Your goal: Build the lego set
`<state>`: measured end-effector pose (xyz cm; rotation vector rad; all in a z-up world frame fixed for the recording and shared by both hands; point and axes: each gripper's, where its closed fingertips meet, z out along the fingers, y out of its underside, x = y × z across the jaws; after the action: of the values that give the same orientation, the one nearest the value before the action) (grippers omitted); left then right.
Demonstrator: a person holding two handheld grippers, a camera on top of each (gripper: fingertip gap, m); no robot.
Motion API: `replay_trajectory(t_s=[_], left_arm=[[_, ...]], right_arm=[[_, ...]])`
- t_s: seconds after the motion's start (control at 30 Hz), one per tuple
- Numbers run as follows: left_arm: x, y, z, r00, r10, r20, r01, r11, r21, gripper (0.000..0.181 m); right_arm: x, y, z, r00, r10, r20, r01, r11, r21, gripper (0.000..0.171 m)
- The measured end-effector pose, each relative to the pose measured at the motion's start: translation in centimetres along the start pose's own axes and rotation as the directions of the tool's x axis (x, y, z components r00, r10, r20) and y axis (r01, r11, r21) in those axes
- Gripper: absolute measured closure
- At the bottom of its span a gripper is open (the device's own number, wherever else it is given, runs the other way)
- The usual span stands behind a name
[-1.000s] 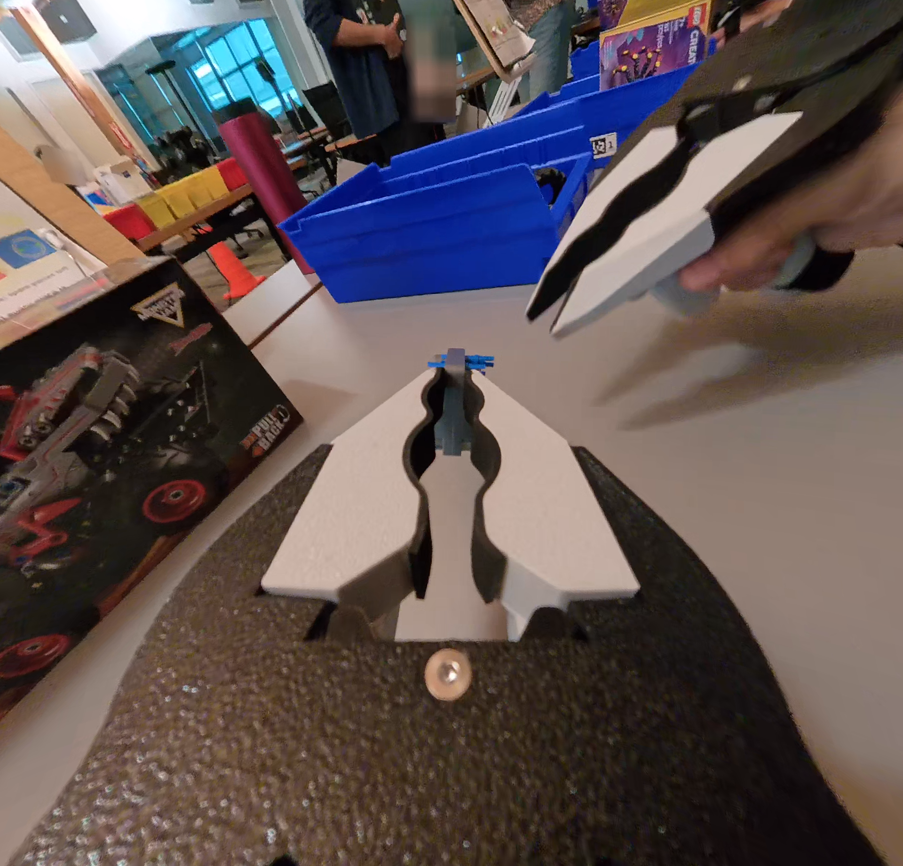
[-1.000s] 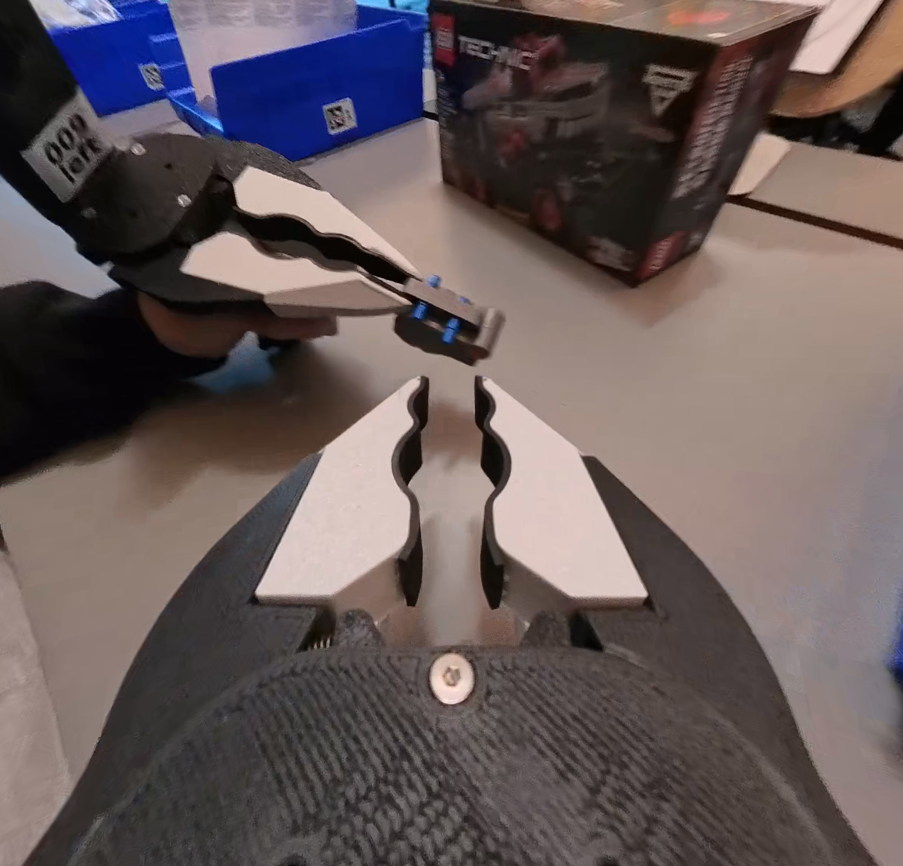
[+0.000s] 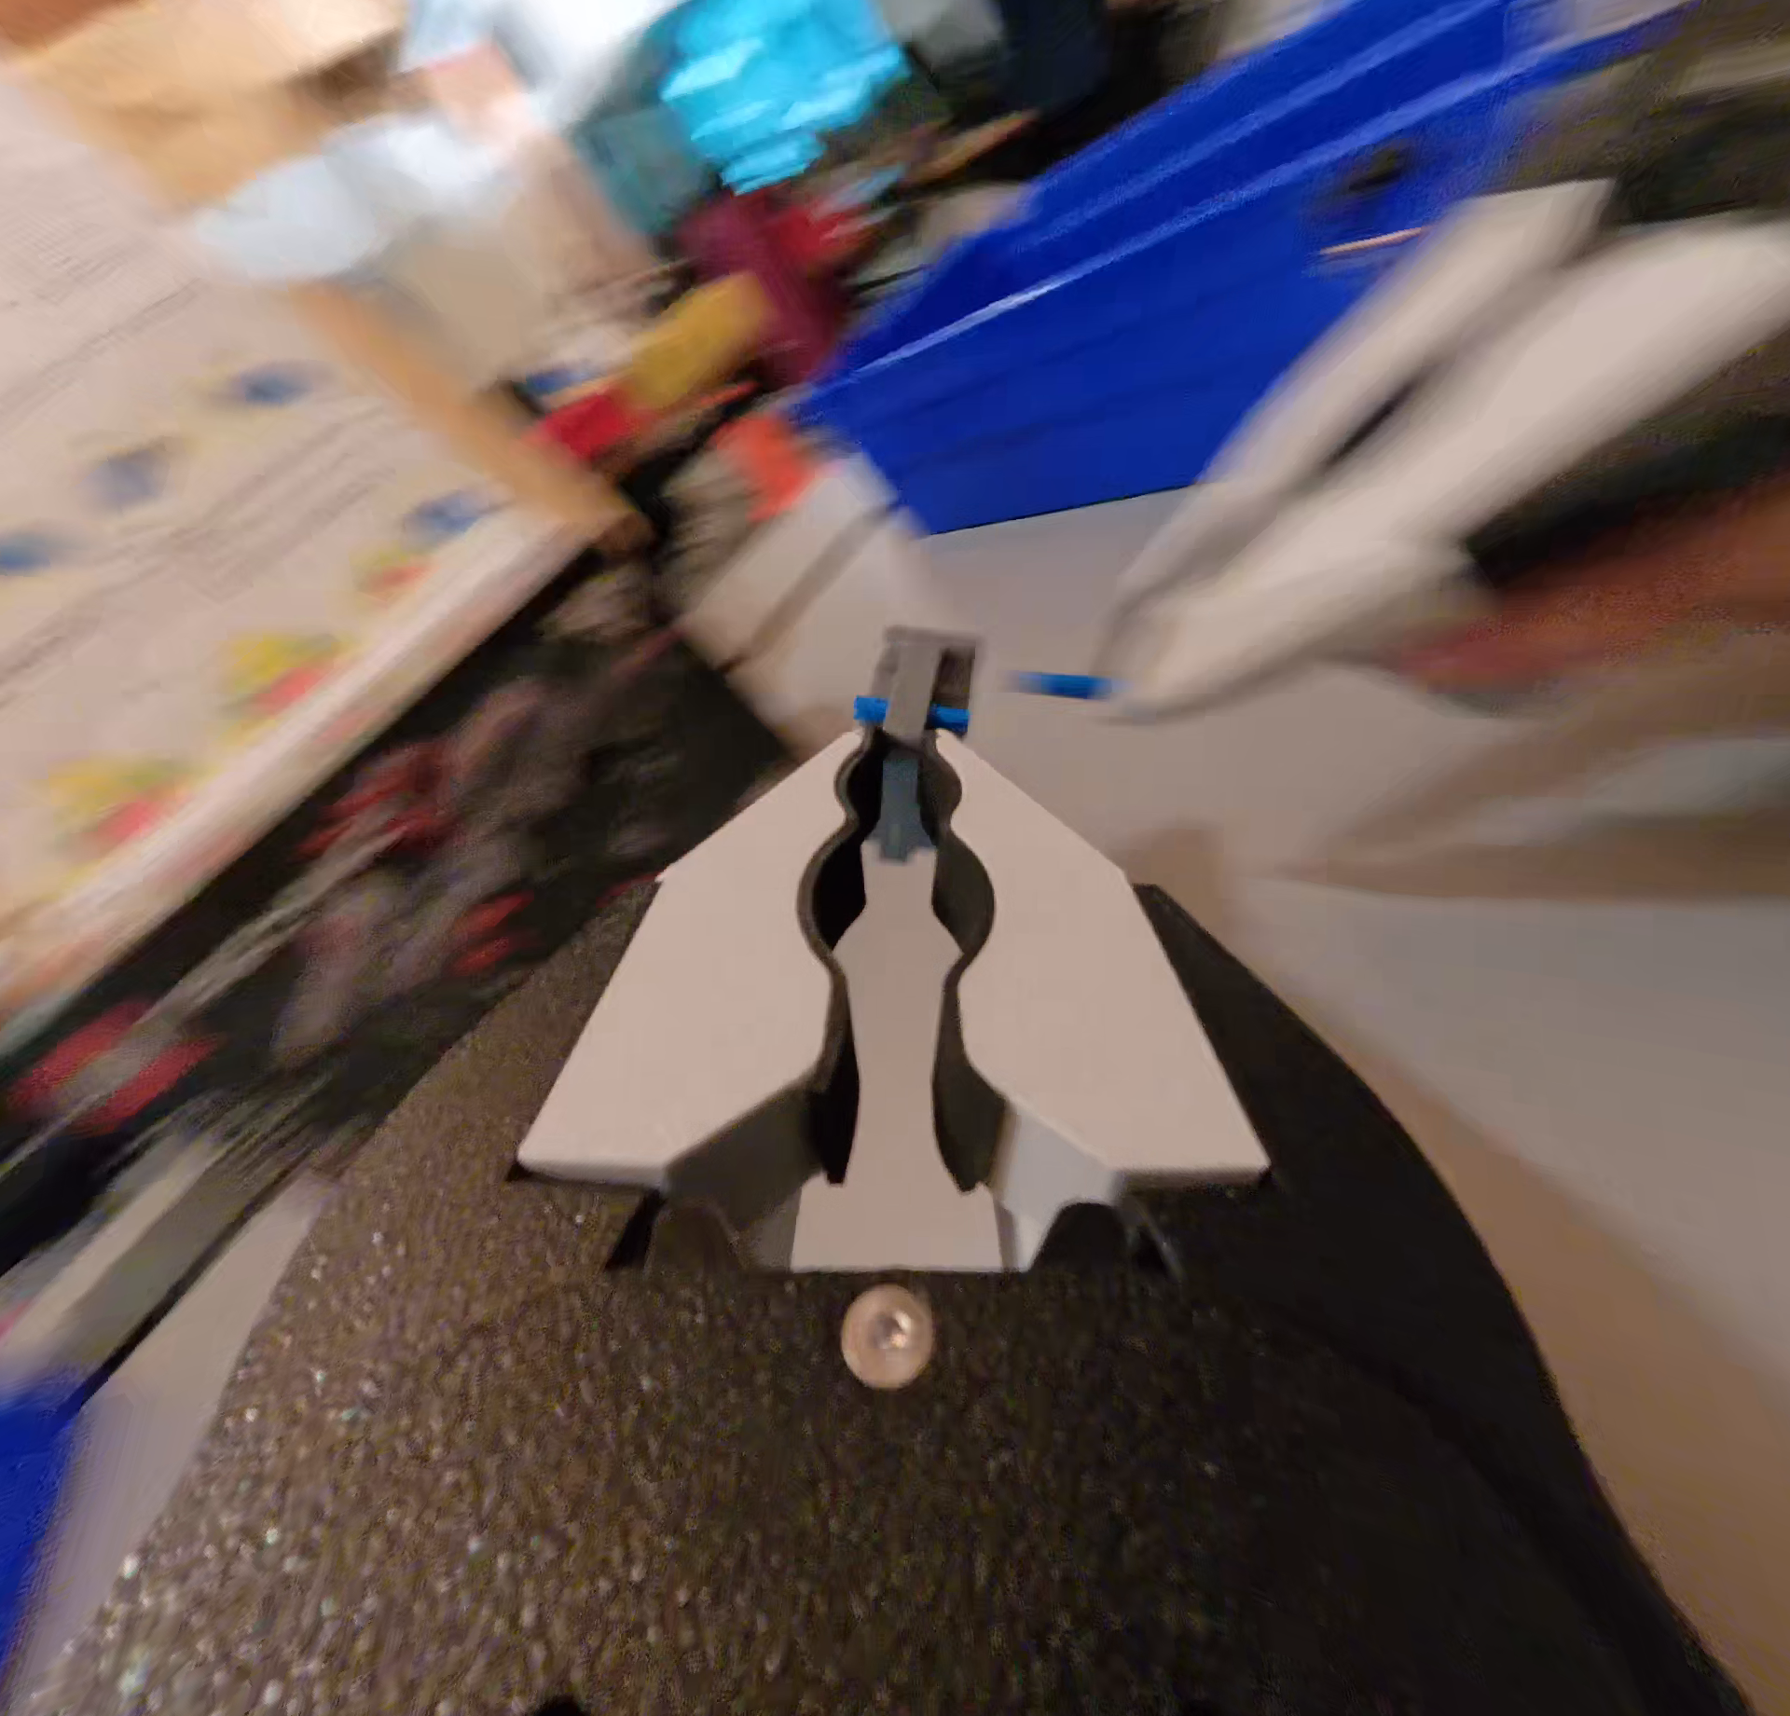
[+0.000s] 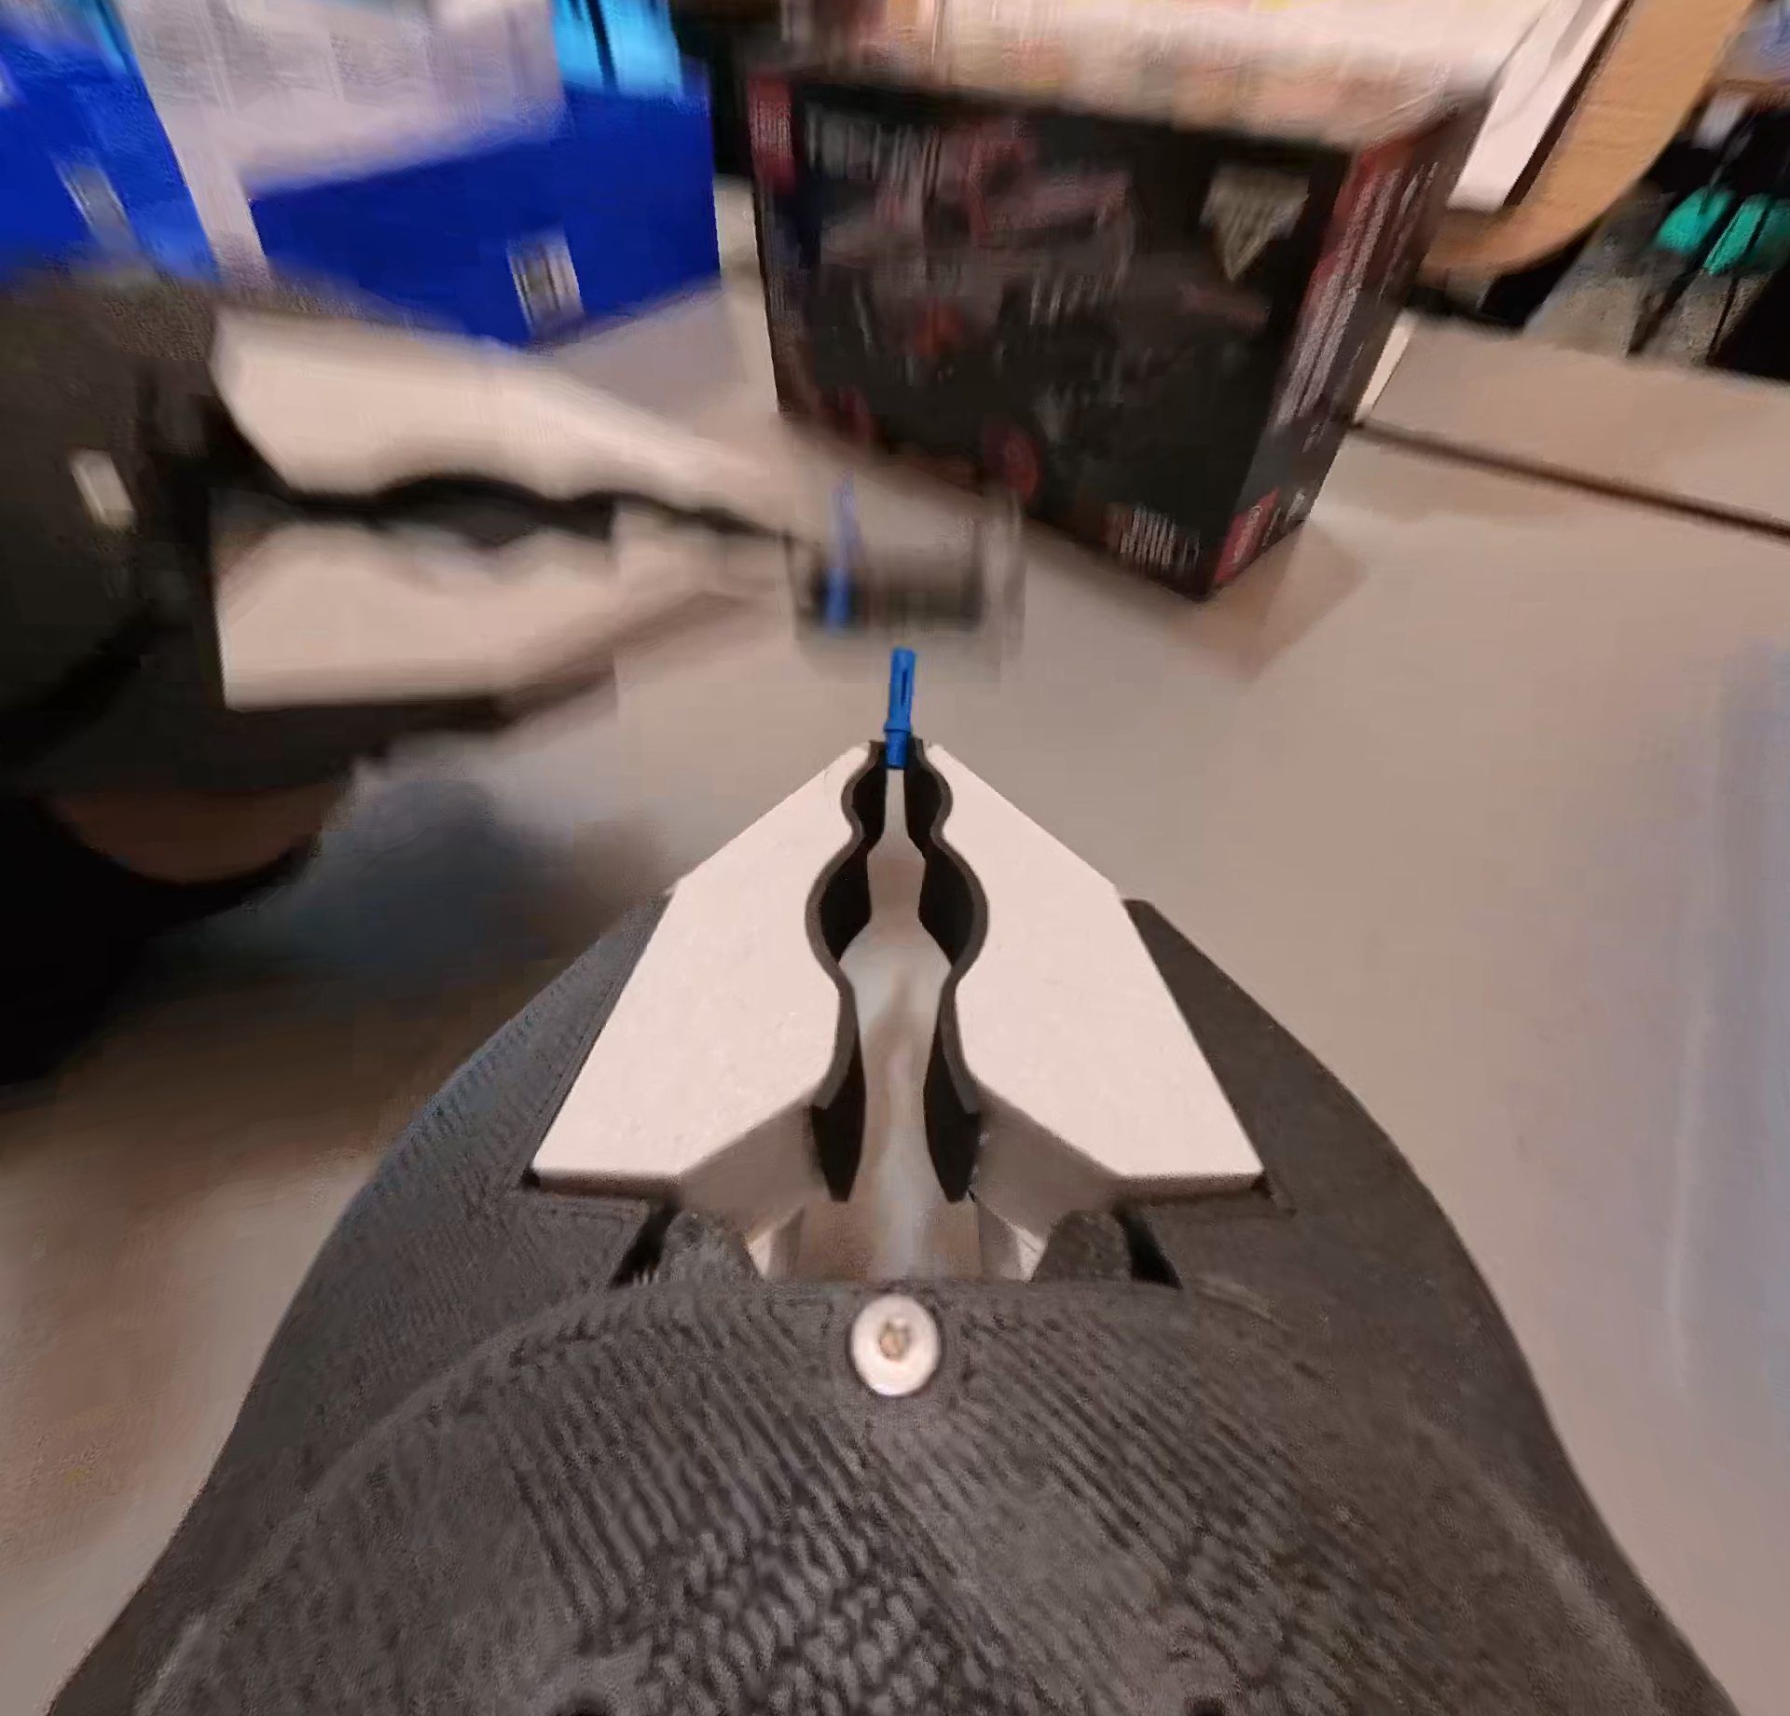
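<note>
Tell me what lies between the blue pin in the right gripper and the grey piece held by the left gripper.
Nothing: in the right wrist view, only bare grey table shows between the blue pin and the blurred grey piece.

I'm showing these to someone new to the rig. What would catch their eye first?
Likely the small blue peg sticking out from the tips of the right gripper at the centre of its view. Next, the grey piece with blue pegs pinched in the left gripper. Behind, blurred, stand a dark toy box and blue bins.
</note>
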<state>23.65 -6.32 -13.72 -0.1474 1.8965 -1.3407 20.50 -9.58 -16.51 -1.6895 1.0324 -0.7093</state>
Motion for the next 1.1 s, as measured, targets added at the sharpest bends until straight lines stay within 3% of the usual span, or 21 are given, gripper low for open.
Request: replay_trajectory(t_s=[0.03,0.07,0.1,0.13,0.2,0.27,0.33,0.4,0.43,0.5,0.53,0.63,0.67,0.73,0.8,0.83,0.87,0.93,1.0,1.1], left_arm=[[-2.7,0.7,-0.3,0.995,-0.003,0.097,0.005,1.0,-0.017,0.176],[-3.9,1.1,-0.4,0.991,-0.11,0.071,0.111,0.994,0.004,0.176],[-4.1,1.2,-0.4,0.974,-0.225,0.004,0.224,0.974,0.037,0.176],[-4.0,1.9,-0.4,0.967,-0.255,-0.013,0.255,0.966,0.035,0.176],[-2.5,2.7,0.0,0.979,-0.197,-0.062,0.196,0.98,-0.014,0.176],[-1.6,2.2,0.3,0.975,-0.2,-0.096,0.2,0.98,-0.002,0.176],[-0.6,1.9,0.5,0.962,-0.229,-0.15,0.231,0.973,-0.005,0.176],[0.4,1.7,0.4,0.949,-0.243,-0.202,0.247,0.969,-0.003,0.176],[0.6,1.7,0.5,0.947,-0.24,-0.215,0.245,0.97,-0.005,0.176],[0.9,1.8,0.6,0.947,-0.232,-0.223,0.235,0.972,-0.016,0.176],[1.0,1.7,0.5,0.944,-0.233,-0.234,0.236,0.972,-0.015,0.176],[1.0,1.9,0.4,0.944,-0.234,-0.231,0.236,0.972,-0.017,0.176],[0.8,2.0,0.4,0.948,-0.229,-0.22,0.23,0.973,-0.021,0.176],[0.8,2.5,0.6,0.951,-0.22,-0.218,0.217,0.975,-0.035,0.176],[0.8,2.8,0.6,0.95,-0.224,-0.219,0.22,0.975,-0.041,0.176],[0.6,2.8,0.5,0.951,-0.225,-0.212,0.221,0.974,-0.042,0.176],[0.5,2.9,0.5,0.95,-0.234,-0.207,0.23,0.972,-0.043,0.176],[0.3,2.8,0.6,0.942,-0.261,-0.213,0.257,0.965,-0.044,0.176],[0.4,2.8,0.6,0.94,-0.258,-0.221,0.255,0.966,-0.045,0.176],[0.5,2.8,0.6,0.946,-0.24,-0.219,0.236,0.971,-0.044,0.176]], right_arm=[[0.4,1.5,-0.1,0.998,-0.059,-0.035,0.056,0.996,-0.074,0.167],[0.4,1.9,-0.4,0.997,-0.058,-0.047,0.056,0.997,-0.059,0.168],[-0.2,1.7,-0.9,0.999,0.039,0.002,-0.039,0.999,-0.015,0.168],[-0.6,0.9,-1.4,0.994,0.103,0.046,-0.105,0.994,0.033,0.168],[0.9,0.0,-2.3,0.997,0.076,0.012,-0.077,0.995,0.066,0.168],[4.4,0.1,-3.6,0.994,0.003,-0.106,-0.002,1.0,0.017,0.168],[10.6,-0.1,-6.7,0.937,-0.073,-0.342,0.072,0.997,-0.016,0.168],[16.8,1.4,-9.4,0.866,-0.139,-0.48,0.066,0.984,-0.167,0.168],[19.1,2.2,-10.0,0.858,-0.144,-0.492,0.03,0.972,-0.232,0.171],[22.4,2.0,-10.3,0.853,-0.131,-0.505,0.009,0.971,-0.237,0.147],[23.0,1.7,-10.3,0.865,-0.114,-0.489,-0.004,0.972,-0.233,0.147],[24.5,0.0,-10.6,0.862,-0.11,-0.496,0.027,0.985,-0.17,0.171],[25.4,0.5,-10.5,0.85,-0.117,-0.514,0.025,0.983,-0.181,0.171],[25.1,2.5,-9.7,0.887,-0.076,-0.455,-0.037,0.972,-0.234,0.17],[21.2,2.2,-9.3,0.948,-0.034,-0.317,-0.034,0.978,-0.207,0.146],[17.8,1.4,-9.1,0.98,-0.047,-0.195,0.013,0.985,-0.172,0.15],[15.9,0.9,-9.2,0.978,-0.118,-0.171,0.092,0.984,-0.153,0.155],[10.2,1.9,-8.9,0.964,-0.264,0.039,0.267,0.943,-0.197,0.157],[9.5,2.0,-8.8,0.93,-0.363,-0.057,0.334,0.9,-0.28,0.149],[4.0,2.0,-6.6,0.969,-0.225,0.105,0.242,0.948,-0.207,0.143]])
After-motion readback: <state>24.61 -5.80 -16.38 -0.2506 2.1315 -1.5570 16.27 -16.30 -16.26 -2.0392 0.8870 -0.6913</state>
